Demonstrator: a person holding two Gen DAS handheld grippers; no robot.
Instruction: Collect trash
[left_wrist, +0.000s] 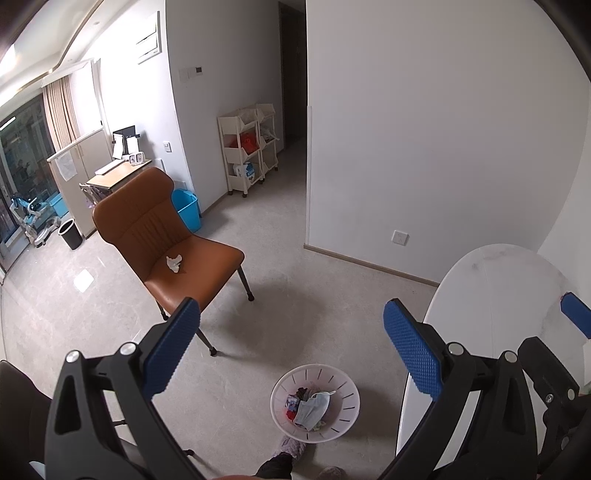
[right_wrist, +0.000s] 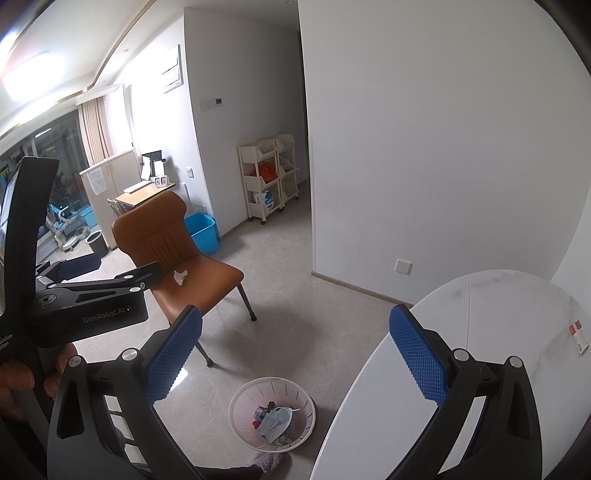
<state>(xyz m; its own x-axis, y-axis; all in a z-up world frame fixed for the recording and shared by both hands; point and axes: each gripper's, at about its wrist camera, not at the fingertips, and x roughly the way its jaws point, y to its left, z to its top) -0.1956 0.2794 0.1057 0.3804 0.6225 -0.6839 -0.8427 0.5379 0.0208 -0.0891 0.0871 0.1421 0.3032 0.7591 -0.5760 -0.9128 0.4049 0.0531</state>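
A crumpled white tissue (left_wrist: 173, 263) lies on the seat of a brown leather chair (left_wrist: 159, 236); it also shows in the right wrist view (right_wrist: 180, 276). A white slotted waste basket (left_wrist: 315, 403) stands on the floor below and holds a blue face mask and other scraps; it also shows in the right wrist view (right_wrist: 272, 413). My left gripper (left_wrist: 291, 350) is open and empty, high above the floor. My right gripper (right_wrist: 295, 350) is open and empty too. A small red and white packet (right_wrist: 579, 338) lies on the white marble table (right_wrist: 498, 332).
The round table (left_wrist: 491, 295) is at the right. A blue bin (left_wrist: 186, 208), a black bin (left_wrist: 71, 233), a desk and a cream shelf cart (left_wrist: 249, 147) stand along the far walls. A slippered foot (left_wrist: 291, 445) is next to the basket.
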